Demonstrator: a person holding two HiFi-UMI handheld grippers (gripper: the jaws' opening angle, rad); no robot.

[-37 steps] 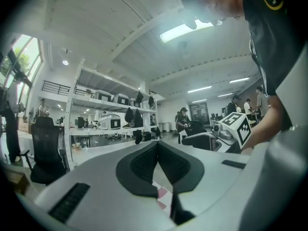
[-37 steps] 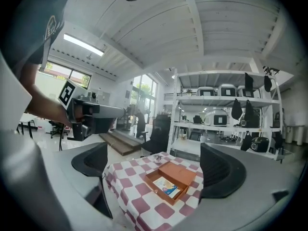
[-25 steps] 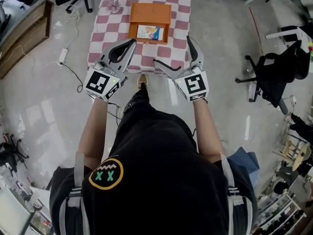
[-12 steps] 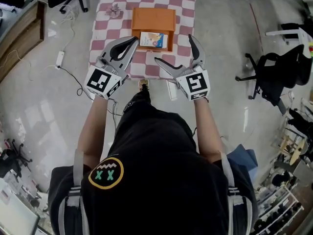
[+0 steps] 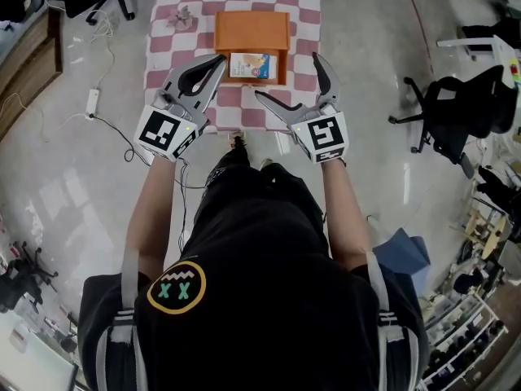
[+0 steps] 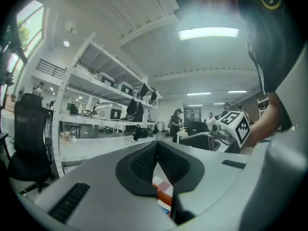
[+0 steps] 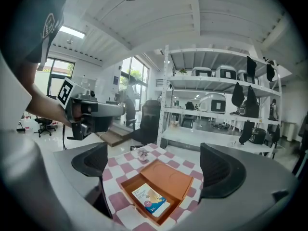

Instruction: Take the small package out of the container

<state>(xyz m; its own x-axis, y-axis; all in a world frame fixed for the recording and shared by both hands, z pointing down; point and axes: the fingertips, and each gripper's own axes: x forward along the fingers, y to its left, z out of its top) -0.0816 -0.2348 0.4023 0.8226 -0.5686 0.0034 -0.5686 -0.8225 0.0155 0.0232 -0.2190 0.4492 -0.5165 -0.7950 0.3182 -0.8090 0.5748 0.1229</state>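
My right gripper (image 5: 287,76) gapes empty, left gripper (image 5: 218,60) pinched closed; the small package (image 5: 248,64) in the container (image 5: 251,24) looks light, flat, stiff; I'd pinch its near edge.

One checkered table (image 5: 167,59), one orange container (image 5: 251,27), one small package (image 5: 248,64), one crumpled object (image 5: 183,15), and two grippers: left gripper (image 5: 220,59), right gripper (image 5: 287,76).
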